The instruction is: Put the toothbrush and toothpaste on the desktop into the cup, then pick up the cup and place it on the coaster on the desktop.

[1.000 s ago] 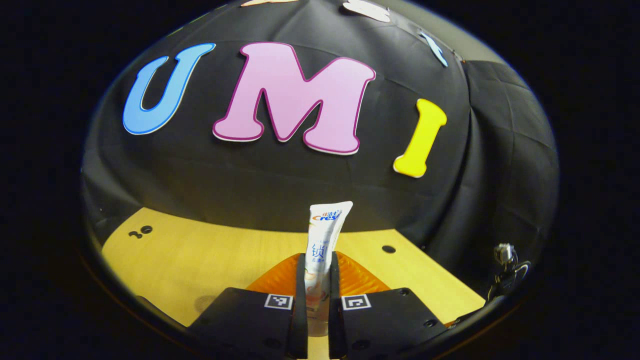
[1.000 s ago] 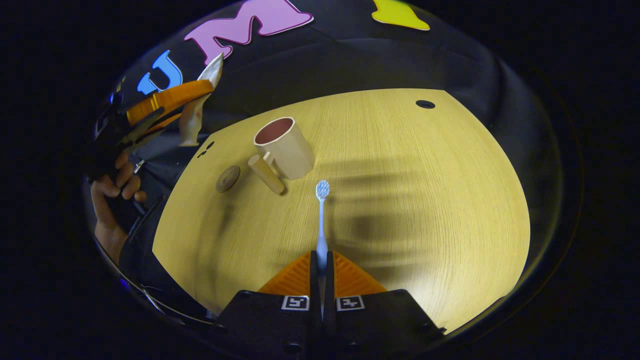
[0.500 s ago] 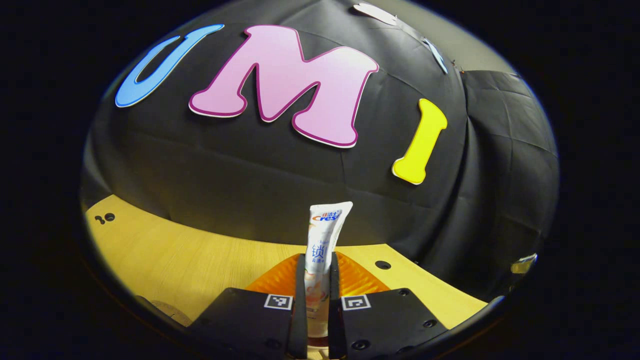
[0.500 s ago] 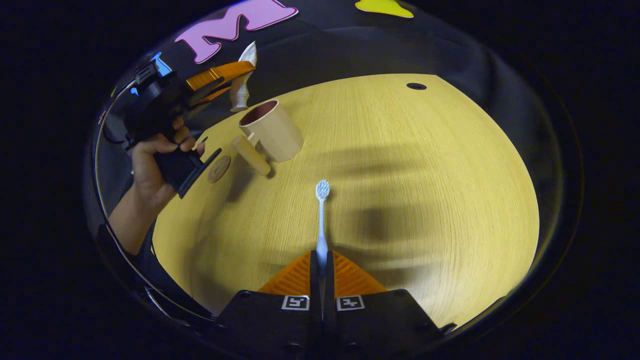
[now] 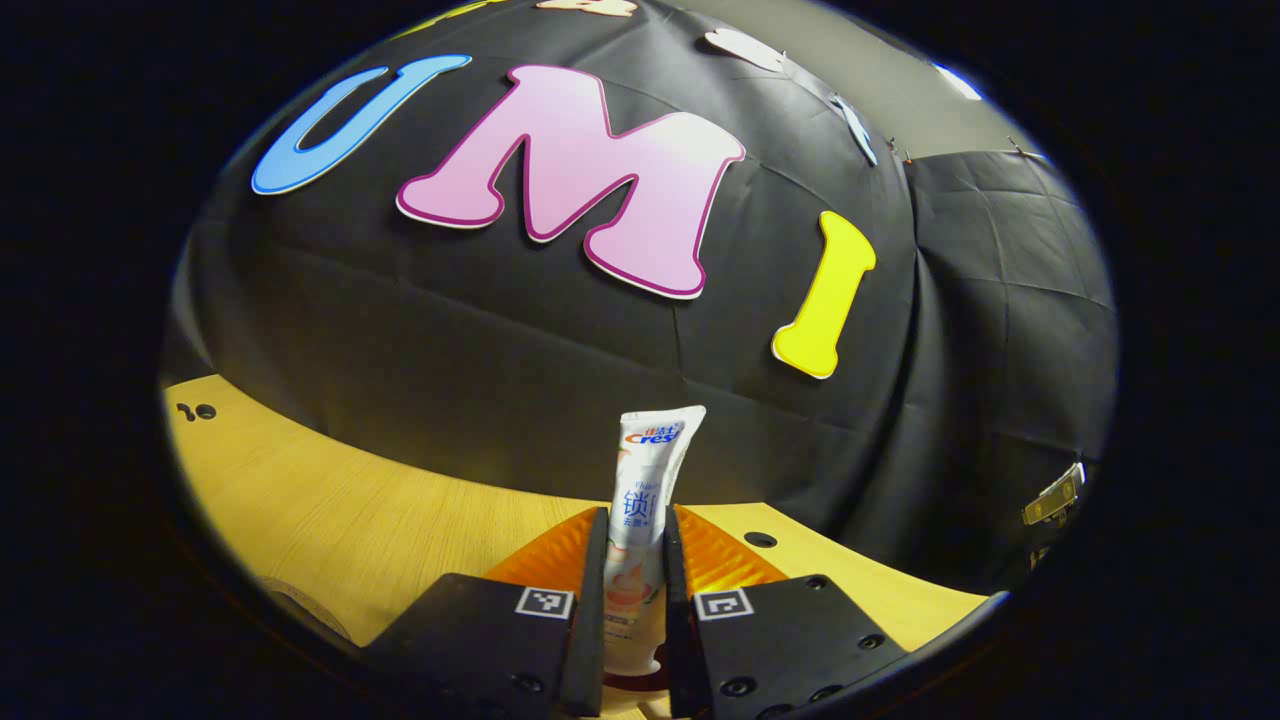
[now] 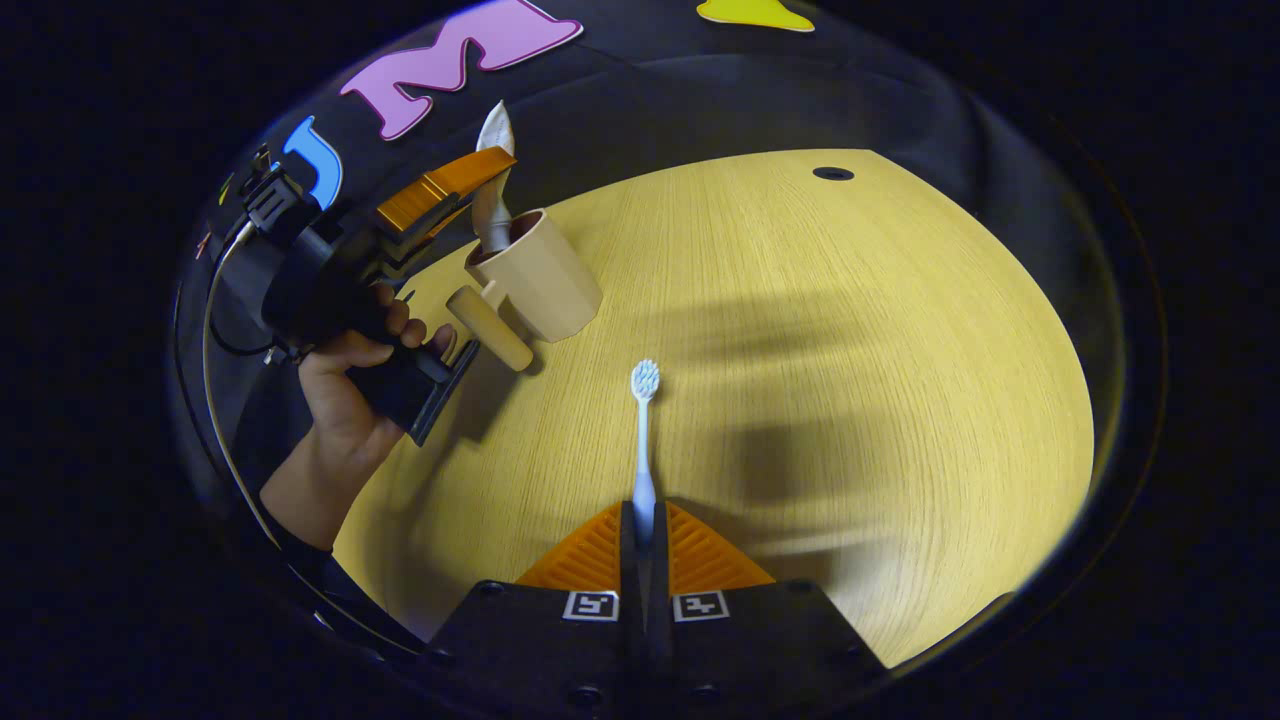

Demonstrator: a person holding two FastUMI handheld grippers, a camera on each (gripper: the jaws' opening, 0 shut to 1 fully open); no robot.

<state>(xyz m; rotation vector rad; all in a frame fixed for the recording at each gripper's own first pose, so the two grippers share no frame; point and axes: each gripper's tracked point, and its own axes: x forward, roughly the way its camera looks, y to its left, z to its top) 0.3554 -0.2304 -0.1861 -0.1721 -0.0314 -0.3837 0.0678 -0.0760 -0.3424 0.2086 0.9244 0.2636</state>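
Black gripper bodies, orange ribbed fingers (image 6: 700,555), possibly dark sleeve (image 6: 300,560)

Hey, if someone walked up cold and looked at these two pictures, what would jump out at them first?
Probably the toothpaste standing upright, clamped in the left tool, its lower end already inside the cup at the desk's far left in the right gripper view. Next, the toothbrush gripped in the right tool, bristles pointing forward over the wooden desk.

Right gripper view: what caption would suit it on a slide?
Right gripper holds a toothbrush while the left gripper lowers toothpaste into the cup.
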